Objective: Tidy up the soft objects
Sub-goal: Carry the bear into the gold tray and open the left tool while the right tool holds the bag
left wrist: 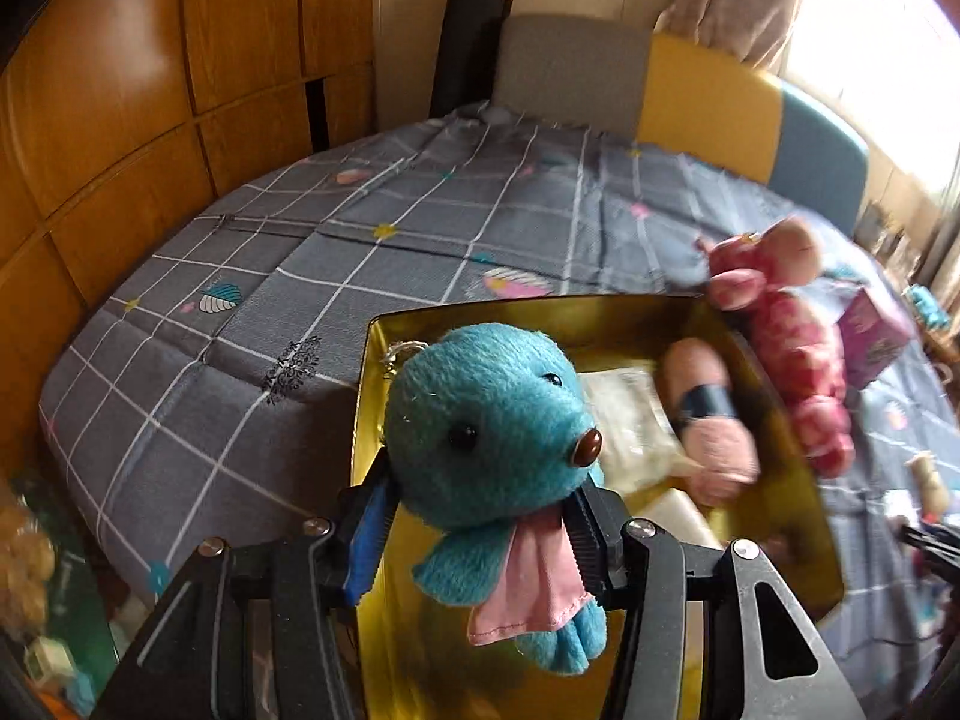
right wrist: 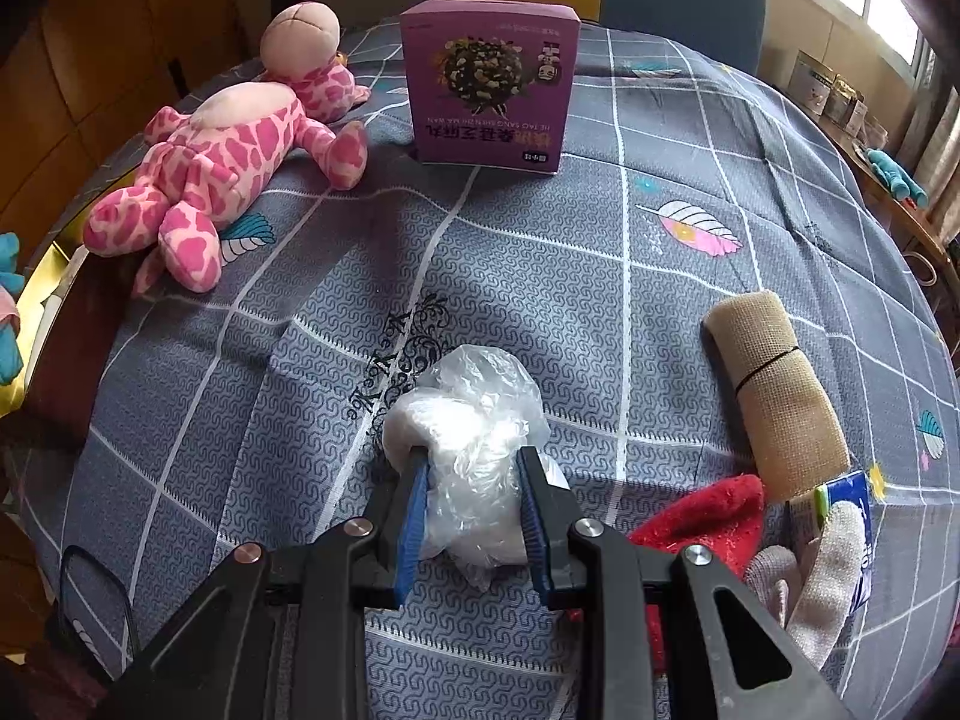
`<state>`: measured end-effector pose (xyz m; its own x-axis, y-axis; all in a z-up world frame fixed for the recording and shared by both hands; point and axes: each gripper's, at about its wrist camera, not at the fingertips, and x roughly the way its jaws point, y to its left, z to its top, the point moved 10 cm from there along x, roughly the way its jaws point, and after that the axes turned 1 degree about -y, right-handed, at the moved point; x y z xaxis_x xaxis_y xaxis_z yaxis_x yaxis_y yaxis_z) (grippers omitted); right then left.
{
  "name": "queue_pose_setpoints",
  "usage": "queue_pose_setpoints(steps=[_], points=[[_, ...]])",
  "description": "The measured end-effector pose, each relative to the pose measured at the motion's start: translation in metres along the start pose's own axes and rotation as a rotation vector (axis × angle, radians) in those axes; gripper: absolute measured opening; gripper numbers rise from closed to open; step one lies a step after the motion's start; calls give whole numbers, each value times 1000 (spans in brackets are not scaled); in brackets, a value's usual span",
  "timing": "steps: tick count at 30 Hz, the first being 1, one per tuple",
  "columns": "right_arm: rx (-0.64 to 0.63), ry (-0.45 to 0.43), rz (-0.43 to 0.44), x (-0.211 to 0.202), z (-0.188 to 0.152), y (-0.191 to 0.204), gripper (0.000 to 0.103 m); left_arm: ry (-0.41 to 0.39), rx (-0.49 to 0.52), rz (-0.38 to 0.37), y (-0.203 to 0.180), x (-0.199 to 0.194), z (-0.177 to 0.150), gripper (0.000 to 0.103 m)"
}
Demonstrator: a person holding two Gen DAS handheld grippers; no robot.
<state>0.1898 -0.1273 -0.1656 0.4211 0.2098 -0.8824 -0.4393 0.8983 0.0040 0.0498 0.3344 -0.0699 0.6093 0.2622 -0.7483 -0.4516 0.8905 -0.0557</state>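
My left gripper [left wrist: 480, 510] is shut on a blue plush toy [left wrist: 492, 420] with a pink scarf and holds it above a gold tin box [left wrist: 780, 516]. Inside the box lie a pink yarn roll [left wrist: 708, 414] and a white packet [left wrist: 630, 420]. My right gripper [right wrist: 474, 480] is shut on a clear plastic bag with white stuffing [right wrist: 474, 438] that rests on the grey checked bedspread [right wrist: 600, 276]. A pink spotted plush [right wrist: 222, 162] lies at the far left of the right wrist view, and it shows beside the box in the left wrist view [left wrist: 786, 336].
A purple carton [right wrist: 489, 84] stands upright at the back. A beige bandage roll [right wrist: 774, 384], a red fuzzy cloth [right wrist: 708, 516] and a grey glove [right wrist: 822, 570] lie at the right. Wooden cabinets [left wrist: 120, 120] stand at the left, and a window is at the right.
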Motion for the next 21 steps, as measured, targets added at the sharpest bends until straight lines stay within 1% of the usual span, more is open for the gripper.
queue_pose_setpoints(steps=[3, 5, 7, 9, 11, 12, 13, 14, 15, 16, 19, 21], points=[[4, -1, 2, 0, 0, 0, 28, 40, 22, 35, 4, 30, 4, 53], [6, -2, 3, 0, 0, 0, 28, 74, 35, 38, 2, 50, 4, 53], [6, -3, 2, 1, 0, 0, 28, 88, 53, 48, 0, 64, 8, 55], [7, -3, 2, 1, 0, 1, 28, 101, 58, 52, -3, 79, 13, 60], [8, -4, 1, 1, 0, 1, 28, 115, 66, 51, -8, 93, 16, 61], [8, -4, 1, 1, 0, 1, 28, 117, 67, 64, -8, 100, 17, 62], [8, -5, 0, 1, 0, 1, 28, 123, 59, 73, -7, 105, 18, 64], [8, -5, 0, 1, 0, 1, 28, 132, 48, 74, -7, 110, 17, 69], [7, -6, -1, 1, 0, 1, 28, 132, 36, 74, -7, 112, 18, 75], [6, -6, -3, 1, 0, 1, 28, 125, 25, 81, -6, 110, 18, 77], [1, -6, -8, 2, 0, 1, 28, 82, 25, 109, -5, 100, 20, 80], [-1, -6, -11, 1, 1, 1, 28, 57, 21, 115, -4, 89, 19, 81]])
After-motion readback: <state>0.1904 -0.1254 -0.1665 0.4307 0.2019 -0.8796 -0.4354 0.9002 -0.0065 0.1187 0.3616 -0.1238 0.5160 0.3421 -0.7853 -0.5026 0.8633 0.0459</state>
